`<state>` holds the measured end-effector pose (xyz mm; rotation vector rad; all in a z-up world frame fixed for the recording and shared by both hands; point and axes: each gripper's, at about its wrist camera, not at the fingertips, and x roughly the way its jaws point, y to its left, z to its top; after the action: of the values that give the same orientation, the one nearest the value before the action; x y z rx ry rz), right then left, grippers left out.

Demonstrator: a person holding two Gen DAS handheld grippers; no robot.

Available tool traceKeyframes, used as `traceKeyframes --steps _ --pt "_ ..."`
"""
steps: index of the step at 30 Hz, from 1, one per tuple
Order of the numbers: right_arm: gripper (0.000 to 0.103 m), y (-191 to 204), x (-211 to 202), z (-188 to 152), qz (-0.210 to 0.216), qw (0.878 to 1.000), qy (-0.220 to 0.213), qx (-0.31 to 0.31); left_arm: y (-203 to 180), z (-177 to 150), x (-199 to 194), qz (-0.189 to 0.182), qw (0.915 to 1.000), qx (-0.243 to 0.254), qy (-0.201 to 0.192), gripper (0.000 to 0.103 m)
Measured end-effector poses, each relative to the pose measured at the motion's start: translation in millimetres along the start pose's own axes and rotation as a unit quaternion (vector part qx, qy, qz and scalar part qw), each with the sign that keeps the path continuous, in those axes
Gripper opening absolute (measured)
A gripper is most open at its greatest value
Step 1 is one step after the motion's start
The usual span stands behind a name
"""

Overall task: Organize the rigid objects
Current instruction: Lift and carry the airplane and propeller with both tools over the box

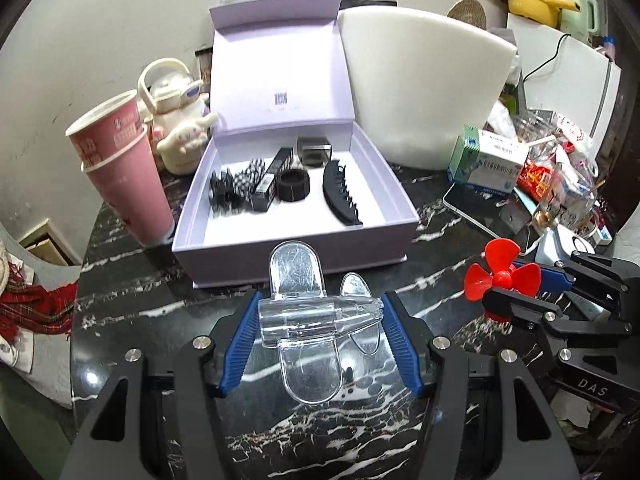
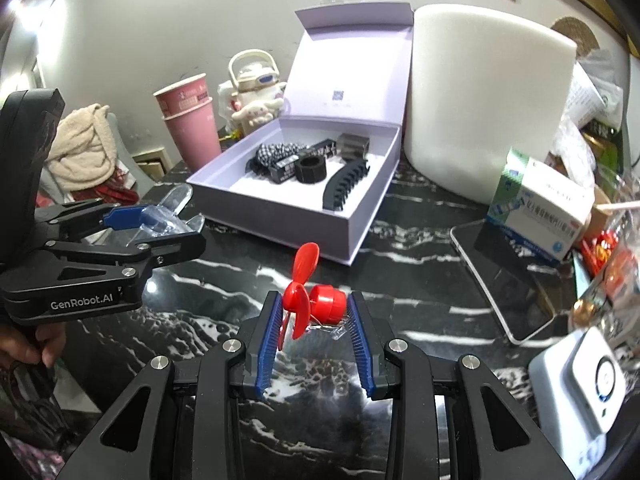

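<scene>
Above the dark marbled bench (image 1: 132, 300), just in front of the open lilac box (image 1: 296, 248), a clear plastic aeroplane body (image 1: 316, 316) is pinched by the left hand-held gripper (image 1: 318, 320), its blue pads pressed against nose and tail. Over on the right, a red propeller (image 2: 308, 300) is clamped in the right hand-held gripper (image 2: 314, 312), the hub squeezed between the pads and the blades fanned out to the left.

The fuselage's long axis is laid crosswise in the left wrist view, running from pad to pad, with the tapered end pointed right, toward the propeller; the wings are spread fore and aft, one reaching toward the box. The propeller's hub axis is also seen lying roughly crosswise.

Judged from this, either a join or a drop into the box is being set up. If a join, the two axes are best lined up before anything is pushed, and the clear shell is best held without extra squeeze, since thin plastic may slip or crack. If a drop, the free patch beside the black hair clip (image 1: 340, 194) is the spot to be aimed for.
</scene>
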<state>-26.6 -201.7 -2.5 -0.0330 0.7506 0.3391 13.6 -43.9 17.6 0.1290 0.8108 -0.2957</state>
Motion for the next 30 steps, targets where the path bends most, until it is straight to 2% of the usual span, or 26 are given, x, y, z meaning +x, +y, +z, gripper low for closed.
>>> traceKeyframes --steps 12,30 --pt "0.033 -2 -6 38 0.001 0.999 -0.025 -0.033 3 38 -8 0.0 0.999 0.011 -0.043 0.06" --pt "0.033 -3 24 106 0.014 0.996 -0.049 -0.069 38 93 22 0.001 0.9983 0.015 -0.057 0.06"
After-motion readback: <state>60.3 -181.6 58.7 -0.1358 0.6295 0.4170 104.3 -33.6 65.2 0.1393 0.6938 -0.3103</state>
